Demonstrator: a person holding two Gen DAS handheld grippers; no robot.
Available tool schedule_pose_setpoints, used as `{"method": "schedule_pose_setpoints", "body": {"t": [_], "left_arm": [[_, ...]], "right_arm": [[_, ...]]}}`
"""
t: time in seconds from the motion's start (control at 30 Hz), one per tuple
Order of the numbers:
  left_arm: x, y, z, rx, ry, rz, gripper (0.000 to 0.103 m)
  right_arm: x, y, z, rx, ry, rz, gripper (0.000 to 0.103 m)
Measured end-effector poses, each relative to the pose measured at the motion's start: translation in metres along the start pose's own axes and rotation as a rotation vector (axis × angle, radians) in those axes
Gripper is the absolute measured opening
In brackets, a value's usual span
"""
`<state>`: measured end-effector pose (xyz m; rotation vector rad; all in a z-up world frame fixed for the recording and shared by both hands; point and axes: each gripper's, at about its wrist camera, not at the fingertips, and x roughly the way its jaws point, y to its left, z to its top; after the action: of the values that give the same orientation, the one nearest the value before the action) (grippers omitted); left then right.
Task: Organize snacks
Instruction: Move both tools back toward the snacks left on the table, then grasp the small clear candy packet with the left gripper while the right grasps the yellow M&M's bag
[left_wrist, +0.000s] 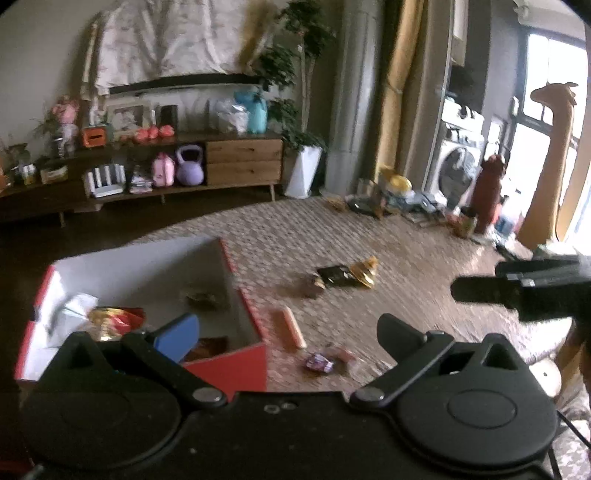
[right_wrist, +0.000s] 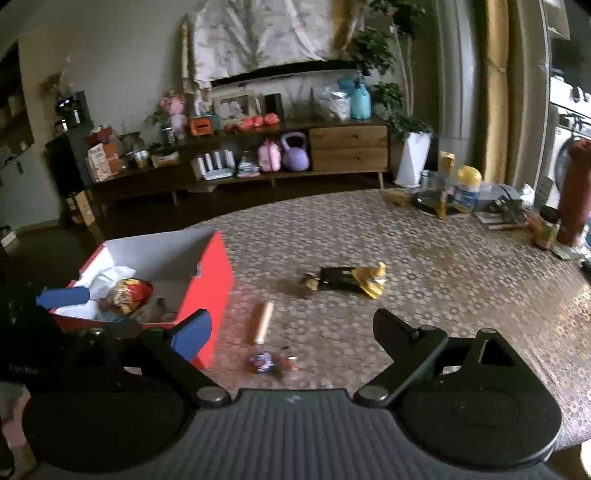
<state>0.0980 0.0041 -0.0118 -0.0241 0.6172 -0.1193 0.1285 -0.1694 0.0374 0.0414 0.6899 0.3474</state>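
Left wrist view runs from the red box (left_wrist: 225, 369) at the left, already holding a red-and-gold packet (left_wrist: 114, 321) and other wrapped snacks, to the patterned cloth (left_wrist: 406, 258) at the right where the rest lie loose. Just beside the box lies an orange stick (left_wrist: 290, 328), near it a purple candy (left_wrist: 319, 362), and farther out, well apart from the box, a black packet (left_wrist: 338, 276) touching a gold wrapper (left_wrist: 365, 271). The left gripper (left_wrist: 284, 332) is released, jaws wide, nothing between them, its blue-padded finger over the box's near corner. The right gripper (right_wrist: 291, 332) is likewise spread and empty, tilted down toward the cloth with the stick and candy in front of it. My read is that this is a between-picks step: some snacks are boxed, several remain. The next move likely calls for lowering one claw astride the stick or candy, closing on it, then carrying it left over the box's rim.
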Motion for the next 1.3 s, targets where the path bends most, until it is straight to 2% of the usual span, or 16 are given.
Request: {"method": "schedule_pose_setpoints", "body": {"t": [0.4,0.6,0.87,1.0,1.07,1.2,1.3], "left_arm": [[0.051,-0.056,-0.021,0.107,0.029,-0.016,0.099],[0.077,-0.069,-0.027,0.122,0.047,-0.044,0.086],[0.121,-0.081,-0.044,0.167,0.137,-0.076,0.076],[0.139,-0.084,-0.047,0.165,0.152,-0.075,0.071],[0.148,-0.084,-0.049,0.165,0.165,-0.073,0.069],[0.161,-0.084,-0.052,0.162,0.186,-0.069,0.064],[0.167,-0.081,-0.054,0.155,0.193,-0.064,0.06]], "right_arm": [[0.046,-0.061,0.005,0.057,0.038,-0.066,0.095],[0.084,-0.087,0.013,0.065,0.069,-0.098,0.095],[0.14,-0.117,0.025,0.102,0.107,-0.136,0.095],[0.165,-0.125,0.029,0.126,0.116,-0.132,0.094],[0.178,-0.127,0.031,0.137,0.127,-0.122,0.081],[0.203,-0.13,0.035,0.156,0.141,-0.123,0.078],[0.221,-0.131,0.037,0.177,0.147,-0.125,0.071]]}}
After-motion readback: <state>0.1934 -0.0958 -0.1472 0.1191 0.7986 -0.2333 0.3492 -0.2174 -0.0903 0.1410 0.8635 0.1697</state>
